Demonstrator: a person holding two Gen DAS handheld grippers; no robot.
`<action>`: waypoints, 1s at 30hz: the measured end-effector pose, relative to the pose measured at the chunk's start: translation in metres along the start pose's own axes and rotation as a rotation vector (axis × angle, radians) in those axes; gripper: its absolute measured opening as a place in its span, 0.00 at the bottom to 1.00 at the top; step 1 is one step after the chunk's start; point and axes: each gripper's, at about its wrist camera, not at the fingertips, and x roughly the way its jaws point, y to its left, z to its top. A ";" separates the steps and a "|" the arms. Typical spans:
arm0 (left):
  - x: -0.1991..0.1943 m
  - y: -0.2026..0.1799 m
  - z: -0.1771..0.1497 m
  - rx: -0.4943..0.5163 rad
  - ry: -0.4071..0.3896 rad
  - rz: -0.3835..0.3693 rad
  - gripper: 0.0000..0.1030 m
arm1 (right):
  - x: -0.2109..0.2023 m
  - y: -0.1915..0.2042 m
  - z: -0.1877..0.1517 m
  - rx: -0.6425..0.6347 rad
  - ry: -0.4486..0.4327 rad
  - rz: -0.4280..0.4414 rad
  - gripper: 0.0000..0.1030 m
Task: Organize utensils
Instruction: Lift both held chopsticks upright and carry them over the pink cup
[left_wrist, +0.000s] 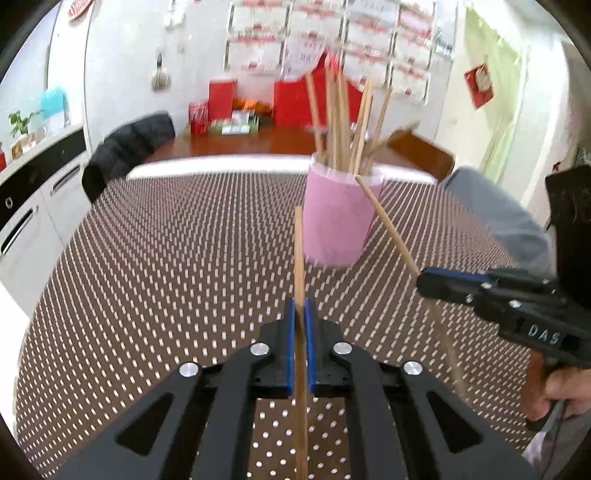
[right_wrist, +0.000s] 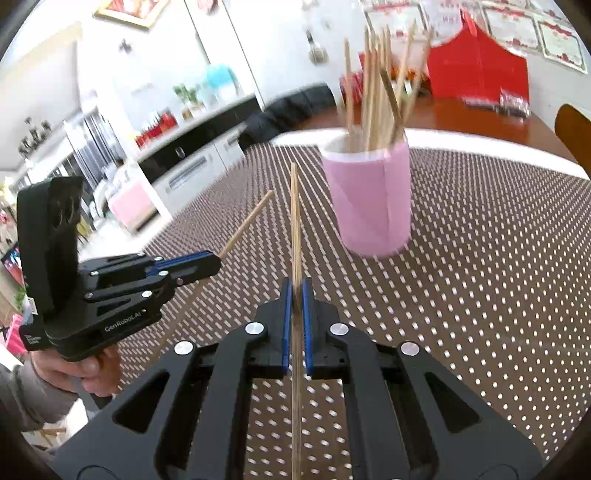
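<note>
A pink cup (left_wrist: 338, 218) holding several wooden chopsticks (left_wrist: 343, 122) stands on the dotted brown tablecloth (left_wrist: 166, 258); it also shows in the right wrist view (right_wrist: 371, 201). My left gripper (left_wrist: 301, 306) is shut on one wooden chopstick (left_wrist: 298, 251), held above the table in front of the cup. My right gripper (right_wrist: 295, 286) is shut on another chopstick (right_wrist: 294, 214). The right gripper (left_wrist: 424, 282) shows at the right of the left wrist view with its chopstick (left_wrist: 384, 218) tilted toward the cup. The left gripper (right_wrist: 218, 260) shows at the left of the right wrist view.
A wooden table (left_wrist: 258, 142) with red boxes (left_wrist: 291, 99) stands behind the tablecloth. A dark jacket on a chair (left_wrist: 125, 147) is at the back left. A wooden chair back (left_wrist: 424, 151) is at the back right. White cabinets (left_wrist: 33, 206) run along the left.
</note>
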 end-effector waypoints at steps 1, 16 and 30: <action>-0.007 0.000 0.005 0.002 -0.030 -0.008 0.05 | -0.004 0.002 0.003 0.001 -0.023 0.007 0.05; -0.044 -0.006 0.097 0.033 -0.376 -0.132 0.05 | -0.053 0.014 0.082 -0.017 -0.327 0.005 0.05; -0.031 -0.015 0.175 0.037 -0.693 -0.286 0.05 | -0.078 0.010 0.162 -0.079 -0.416 -0.056 0.05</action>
